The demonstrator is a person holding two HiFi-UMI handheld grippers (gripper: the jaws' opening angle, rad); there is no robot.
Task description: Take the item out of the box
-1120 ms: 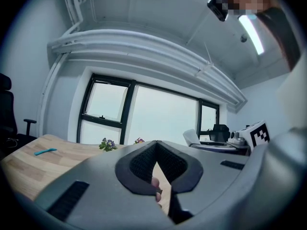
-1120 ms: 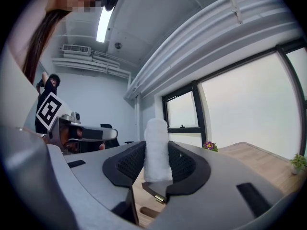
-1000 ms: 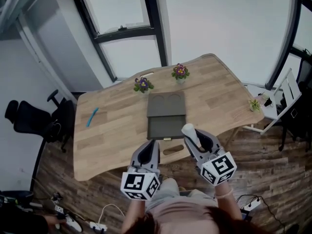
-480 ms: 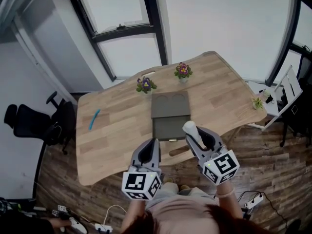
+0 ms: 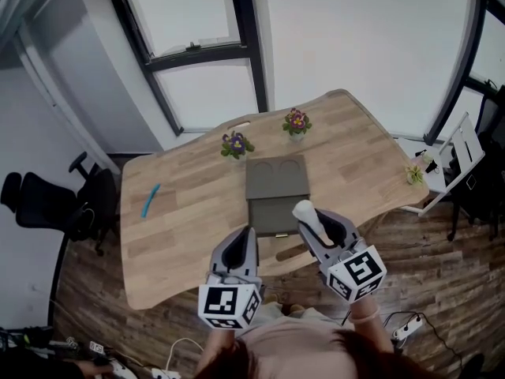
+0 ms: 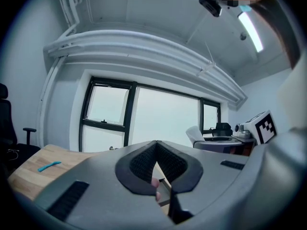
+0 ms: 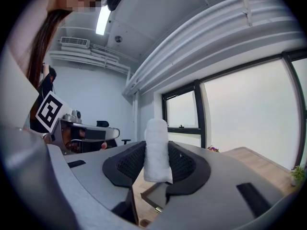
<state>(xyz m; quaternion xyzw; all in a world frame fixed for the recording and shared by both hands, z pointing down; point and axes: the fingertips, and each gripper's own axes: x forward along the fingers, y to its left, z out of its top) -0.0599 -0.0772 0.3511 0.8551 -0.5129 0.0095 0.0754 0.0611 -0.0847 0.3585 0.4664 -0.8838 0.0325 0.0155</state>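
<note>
Right gripper [image 5: 308, 219] jaws are gripping the white roll [image 7: 157, 150] upright, seemingly clear of the box [image 5: 276, 189] lying ahead; left gripper [image 5: 250, 235] jaws are sitting closed.

- The open box [image 5: 274, 194] lies at the middle of the table [image 5: 355, 156], its lid folded back to the far side.
- A flower pot [image 5: 235, 144] stands just beyond the box's far left corner, and a second flower pot [image 5: 297, 121] beyond its far right.
- A slim object [image 5: 150, 200] lies well to the left on the table, and an office chair [image 5: 47, 204] stands left of the table.
- Over the near edge, the left gripper [image 5: 248, 237] and right gripper [image 5: 314, 229] are side by side, with a roll [image 5: 306, 213] upright between the right one's jaws.
</note>
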